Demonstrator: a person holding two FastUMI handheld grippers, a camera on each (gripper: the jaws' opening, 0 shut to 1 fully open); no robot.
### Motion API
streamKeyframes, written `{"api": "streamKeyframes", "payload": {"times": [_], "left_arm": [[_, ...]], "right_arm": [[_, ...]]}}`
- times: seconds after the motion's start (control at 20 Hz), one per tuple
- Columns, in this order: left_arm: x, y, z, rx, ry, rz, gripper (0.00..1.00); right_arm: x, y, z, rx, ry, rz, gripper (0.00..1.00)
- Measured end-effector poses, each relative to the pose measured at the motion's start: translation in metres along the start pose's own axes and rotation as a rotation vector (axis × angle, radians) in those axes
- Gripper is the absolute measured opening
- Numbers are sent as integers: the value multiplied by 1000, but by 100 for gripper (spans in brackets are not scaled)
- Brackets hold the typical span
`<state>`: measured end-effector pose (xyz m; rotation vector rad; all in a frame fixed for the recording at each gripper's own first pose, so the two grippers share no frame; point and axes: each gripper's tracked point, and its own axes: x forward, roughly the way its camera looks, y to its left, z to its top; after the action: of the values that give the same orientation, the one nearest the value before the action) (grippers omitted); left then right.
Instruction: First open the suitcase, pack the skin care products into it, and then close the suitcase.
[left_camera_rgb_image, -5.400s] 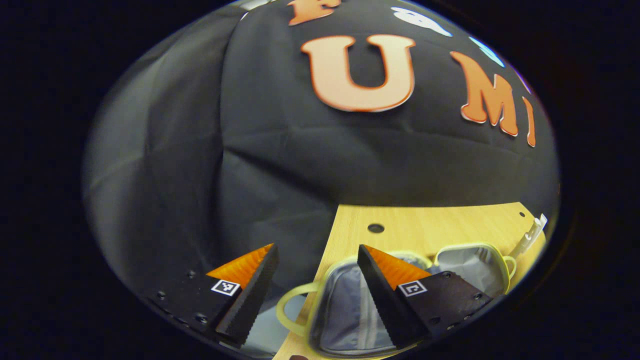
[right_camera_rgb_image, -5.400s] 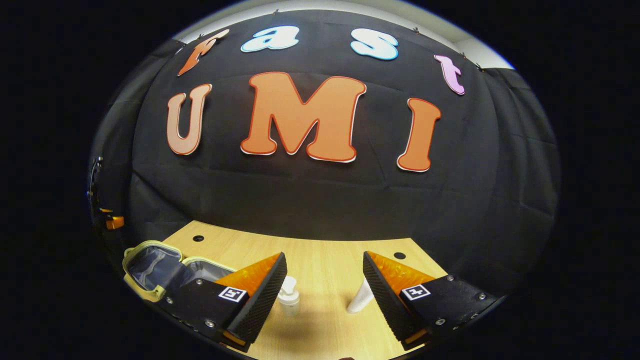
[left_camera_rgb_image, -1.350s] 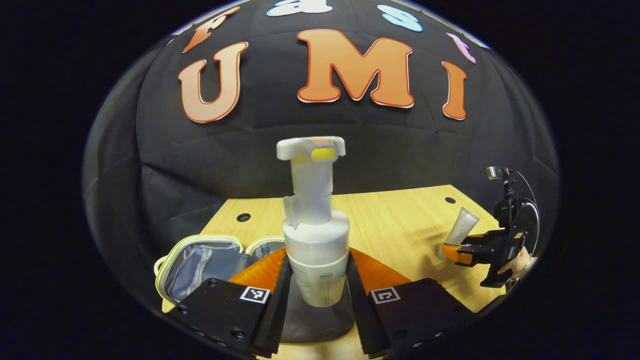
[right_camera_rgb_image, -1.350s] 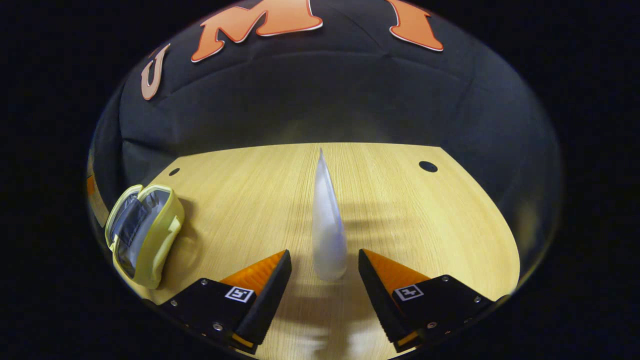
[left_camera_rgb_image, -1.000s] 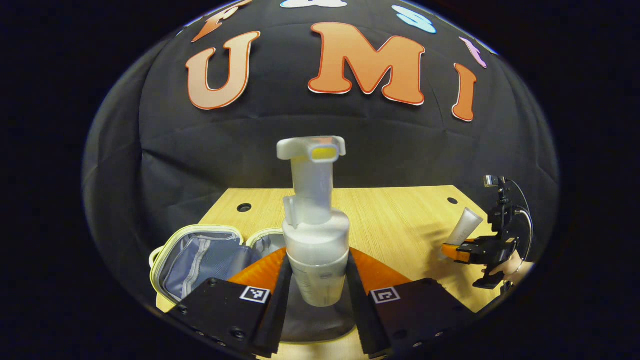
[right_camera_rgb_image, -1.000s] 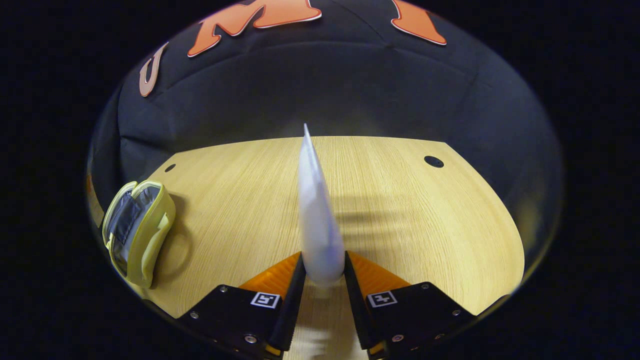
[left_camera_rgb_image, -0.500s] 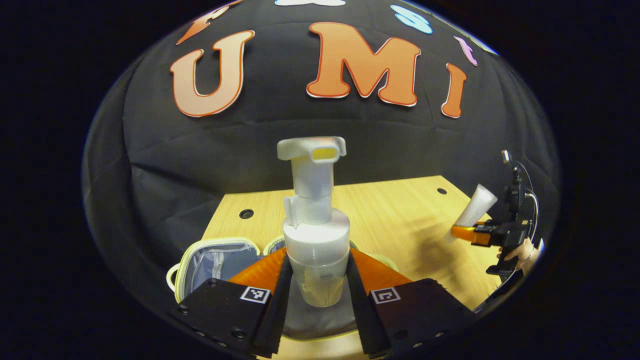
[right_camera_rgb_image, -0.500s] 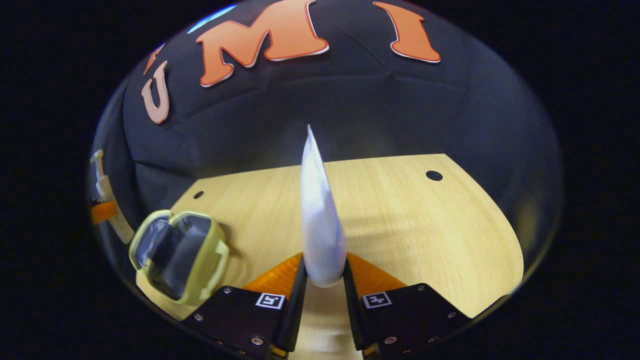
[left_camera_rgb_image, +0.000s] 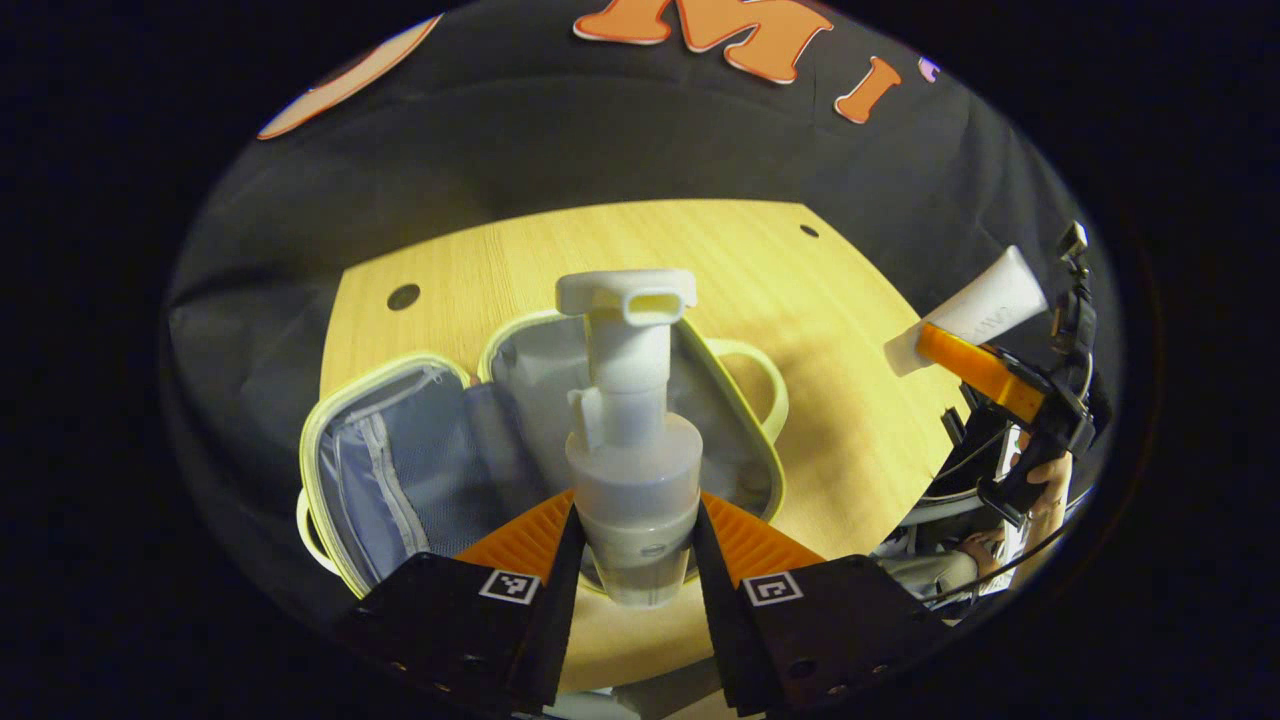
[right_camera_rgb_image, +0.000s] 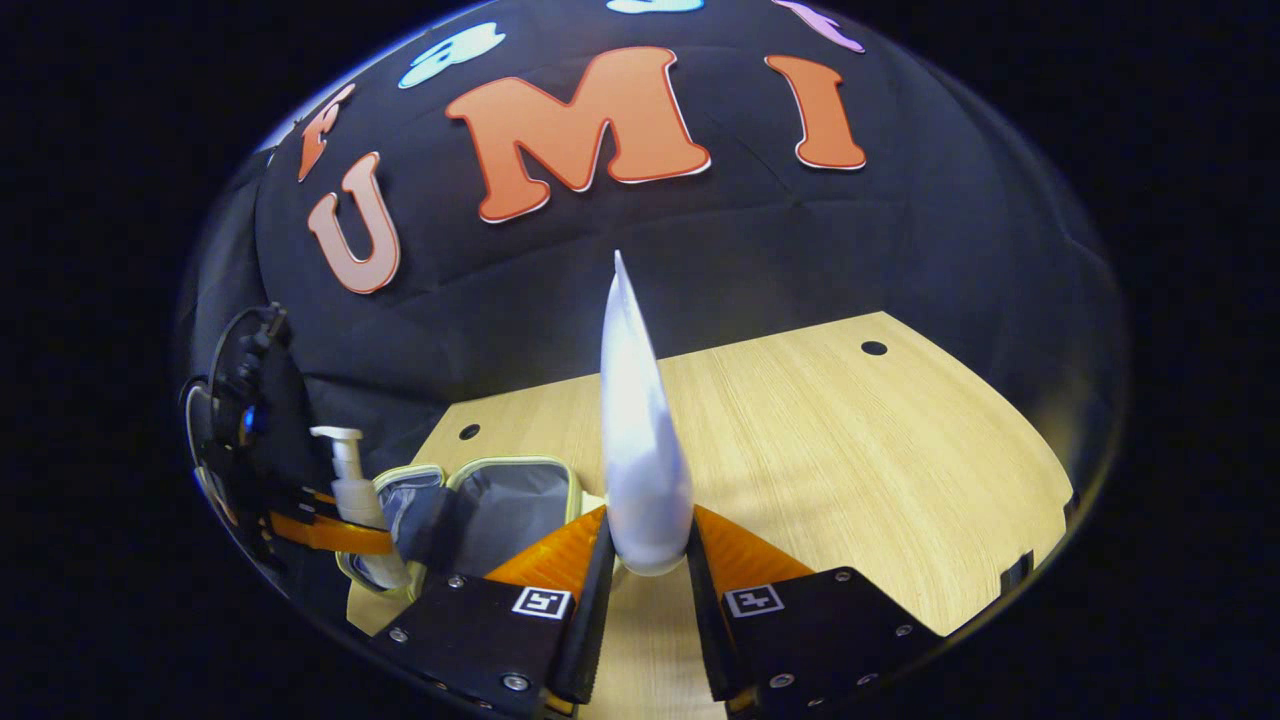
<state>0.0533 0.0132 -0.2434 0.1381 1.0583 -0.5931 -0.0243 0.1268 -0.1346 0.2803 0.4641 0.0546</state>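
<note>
Suitcase (left_camera_rgb_image: 420, 470) lies open directly beneath the pump bottle (left_camera_rgb_image: 630, 470) pinched upright in the left gripper (left_camera_rgb_image: 632, 560); a tube (right_camera_rgb_image: 635, 450) is pinched in the right gripper (right_camera_rgb_image: 645, 590), farther off.

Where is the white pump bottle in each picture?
Left gripper view: the pump bottle stands in the middle, clamped in the left gripper, above the open suitcase.
Right gripper view: the pump bottle is small at the far left edge, beside the suitcase.
Shared landmark: the yellow-rimmed suitcase.
</note>
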Motion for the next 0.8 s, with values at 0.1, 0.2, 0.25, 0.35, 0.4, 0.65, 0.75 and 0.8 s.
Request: {"api": "streamKeyframes", "payload": {"times": [0.1,0.2,0.25,0.35,0.4,0.65,0.75,0.8], "left_arm": [[21,-5,12,8,42,3,59],[40,-3,19,-26,89,-12,59],[51,-1,18,-45,114,-27,59],[70,1,9,-89,158,-47,59],[79,2,7,-108,176,-46,59],[104,10,-13,-119,270,-6,59],[106,11,-15,-135,281,6,59],[108,11,-15,-142,279,8,60]], "right_arm": [[-6,11,-2,8,5,9,42],[-8,14,-5,23,17,-1,42],[-8,14,-7,26,24,-5,42],[-10,16,-10,30,40,-5,42],[-11,15,-12,29,47,-8,42],[-15,12,-12,15,55,-4,42],[-16,9,-14,2,62,-10,42],[-17,9,-15,-2,64,-11,42]]}}
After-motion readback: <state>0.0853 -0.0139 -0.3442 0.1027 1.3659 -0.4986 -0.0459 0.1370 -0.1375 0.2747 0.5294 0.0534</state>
